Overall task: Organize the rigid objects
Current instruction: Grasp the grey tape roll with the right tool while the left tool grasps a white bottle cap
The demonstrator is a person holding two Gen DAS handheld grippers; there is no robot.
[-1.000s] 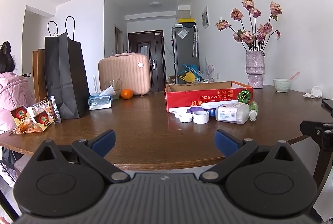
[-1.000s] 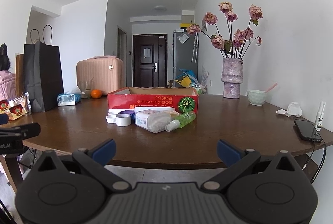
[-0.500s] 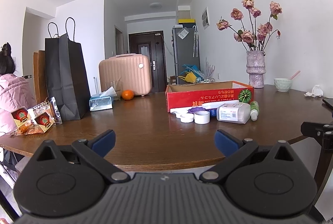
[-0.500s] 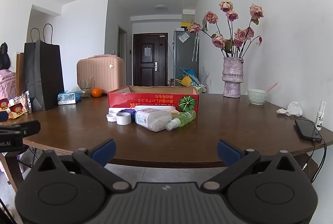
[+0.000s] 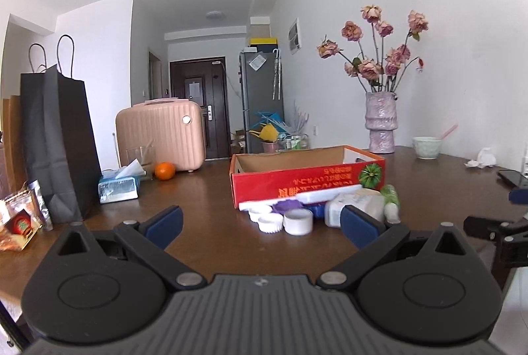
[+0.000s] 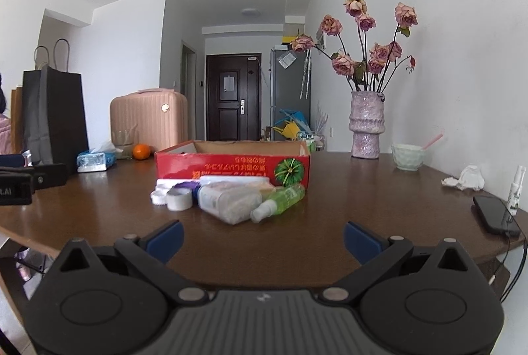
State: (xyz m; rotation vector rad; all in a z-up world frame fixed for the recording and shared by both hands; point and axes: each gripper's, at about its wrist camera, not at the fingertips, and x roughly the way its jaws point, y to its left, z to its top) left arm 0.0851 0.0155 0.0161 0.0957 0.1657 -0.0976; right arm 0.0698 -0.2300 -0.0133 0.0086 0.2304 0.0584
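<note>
A red cardboard box (image 5: 307, 178) (image 6: 231, 163) stands open on the brown table. In front of it lie several small items: white round caps (image 5: 297, 220) (image 6: 178, 200), a purple lid (image 5: 286, 206), a clear plastic bottle (image 6: 231, 200) (image 5: 353, 206) on its side, and a green spray bottle (image 6: 280, 201) (image 5: 391, 200). My left gripper (image 5: 260, 224) is open and empty, near the table's front edge, short of the caps. My right gripper (image 6: 262, 238) is open and empty, short of the bottles.
A black paper bag (image 5: 56, 144), tissue pack (image 5: 118, 188), orange (image 5: 165, 171) and pink case (image 5: 161, 134) stand at the left. A vase of roses (image 6: 366, 127), bowl (image 6: 407, 157), crumpled tissue (image 6: 465, 180), phone (image 6: 495, 216) and small spray (image 6: 516, 190) are at the right.
Both grippers have moved forward over the table edge and a little higher, closer to the items in front of the box. Both stay open.
</note>
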